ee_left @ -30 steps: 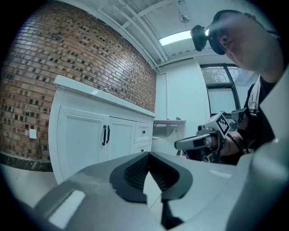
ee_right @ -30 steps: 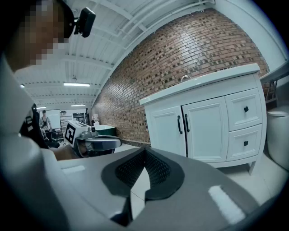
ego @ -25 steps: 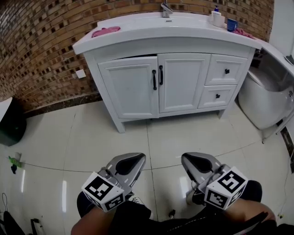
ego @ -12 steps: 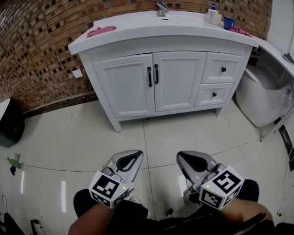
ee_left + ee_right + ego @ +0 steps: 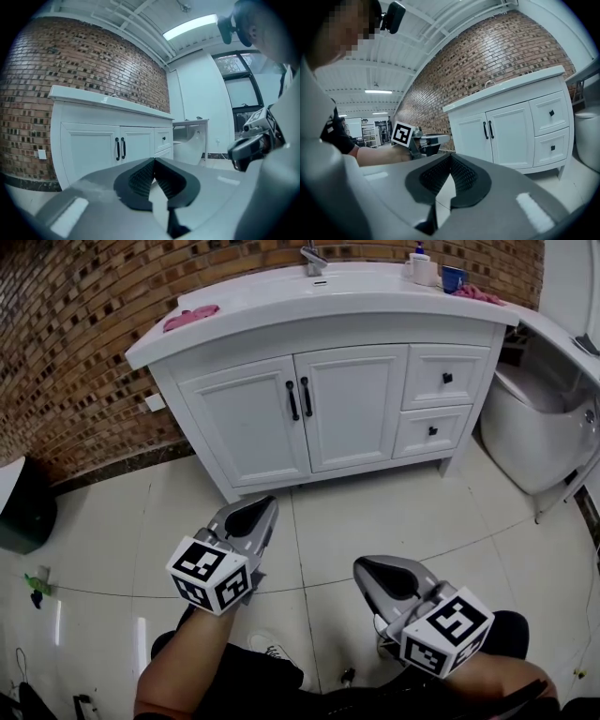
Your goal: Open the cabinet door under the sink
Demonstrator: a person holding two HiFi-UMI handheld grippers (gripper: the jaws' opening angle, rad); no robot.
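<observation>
Cabinet doors (image 5: 246, 423) under sink (image 5: 281, 296) both shut, handles (image 5: 299, 397) untouched: nothing done yet, I judge. My left gripper (image 5: 258, 509) nearer cabinet, jaws pressed together, empty; right gripper (image 5: 373, 568) farther back, same. Reach, grab, pull all left

White tile floor (image 5: 394, 512) w/ sink cabinet (image 5: 253, 423), toilet (image 5: 539, 442), dark bin (image 5: 23, 507)
</observation>
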